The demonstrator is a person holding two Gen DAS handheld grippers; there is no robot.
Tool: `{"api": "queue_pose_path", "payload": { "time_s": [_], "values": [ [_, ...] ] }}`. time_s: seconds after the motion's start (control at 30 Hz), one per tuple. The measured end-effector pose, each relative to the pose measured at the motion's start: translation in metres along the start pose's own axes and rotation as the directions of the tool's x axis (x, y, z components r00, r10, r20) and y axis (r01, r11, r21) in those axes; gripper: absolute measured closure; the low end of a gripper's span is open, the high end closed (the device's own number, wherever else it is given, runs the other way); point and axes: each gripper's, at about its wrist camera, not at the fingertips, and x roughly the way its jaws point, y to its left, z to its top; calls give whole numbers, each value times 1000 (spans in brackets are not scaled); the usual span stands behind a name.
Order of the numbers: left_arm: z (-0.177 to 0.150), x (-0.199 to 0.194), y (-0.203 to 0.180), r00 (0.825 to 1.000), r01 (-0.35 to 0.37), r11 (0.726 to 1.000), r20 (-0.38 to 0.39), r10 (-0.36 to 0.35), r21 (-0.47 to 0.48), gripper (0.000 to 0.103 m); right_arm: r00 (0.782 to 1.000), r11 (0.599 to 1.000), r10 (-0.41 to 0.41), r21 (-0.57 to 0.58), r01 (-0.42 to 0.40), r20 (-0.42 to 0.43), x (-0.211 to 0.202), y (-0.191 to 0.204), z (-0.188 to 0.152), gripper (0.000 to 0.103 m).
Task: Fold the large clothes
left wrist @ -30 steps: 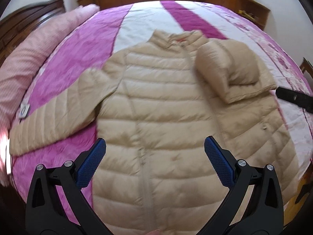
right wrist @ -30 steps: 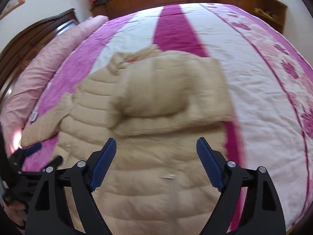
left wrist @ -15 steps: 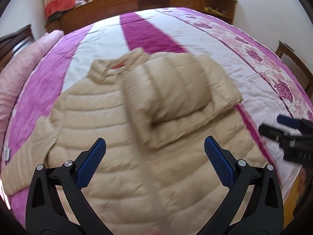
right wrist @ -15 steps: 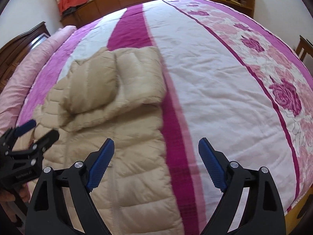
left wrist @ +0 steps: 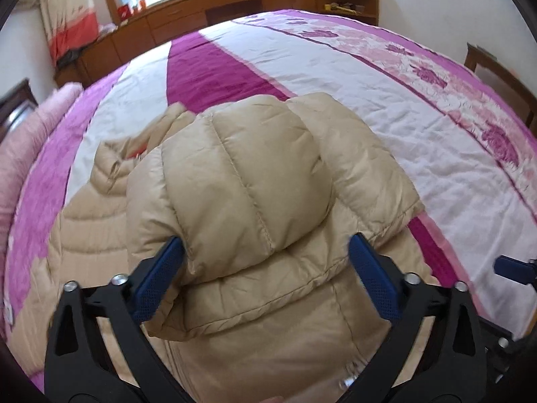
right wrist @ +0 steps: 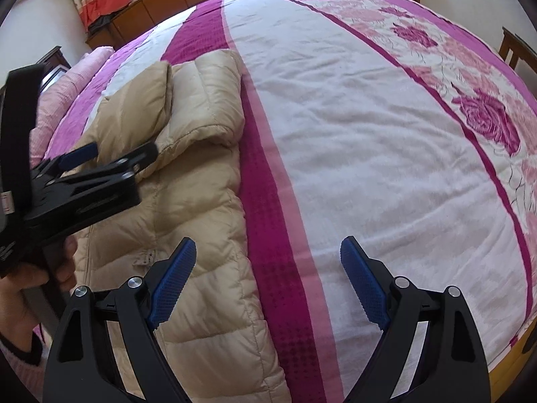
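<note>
One beige down jacket [left wrist: 255, 235] lay face-up on the striped bedspread [left wrist: 386, 107], near its left edge as the right wrist view showed it, one sleeve still outstretched a second earlier. The folded sleeve [left wrist: 241, 181] rested across the chest. The left gripper [left wrist: 265, 268], which a second before had hung over the jacket's middle, had closed in on that bundle; its jaws had just narrowed slightly yet stood apart, straddling the cuff end without clamping. The right gripper [right wrist: 268, 278] hovered spread wide at the jacket's side hem, holding nothing. Judged: second sleeve pending.
</note>
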Motion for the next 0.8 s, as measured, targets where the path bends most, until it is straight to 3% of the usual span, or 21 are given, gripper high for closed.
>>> {"api": "queue_pose_path", "payload": {
  "time_s": [0.1, 0.17, 0.2, 0.23, 0.27, 0.37, 0.53, 0.8],
  "values": [
    [-1, 5, -2, 1000, -15, 1000, 6, 15, 11, 37, 1000, 1000, 8, 10, -7, -6, 2, -3, -3, 18],
    [-1, 6, 0, 1000, -14, 1000, 5, 14, 8, 64, 1000, 1000, 9, 11, -9, -11, 4, -3, -5, 18],
    [-1, 6, 2, 1000, -9, 1000, 5, 9, 6, 71, 1000, 1000, 11, 11, -11, -12, 4, -2, -6, 18],
    [0, 4, 5, 1000, -1, 1000, 6, 1, 0, 89, 1000, 1000, 13, 10, -12, -13, 5, -1, -6, 18],
    [0, 2, 7, 1000, 5, 1000, 9, -5, -8, 98, 1000, 1000, 14, 9, -14, -13, 4, 0, -7, 18],
    [6, -19, 26, 997, 64, 995, 55, -60, -79, 100, 1000, 1000, 19, 5, -19, -8, 3, 2, -7, 18],
    [13, -65, 64, 984, 80, 984, 169, -53, -157, 100, 1000, 1000, 24, -6, -24, 8, -1, 9, -6, 18],
    [-16, -83, 135, 987, 24, 956, 159, 24, -293, 100, 999, 999, 36, -27, -35, 21, -6, 22, -8, 18]
  ]
}}
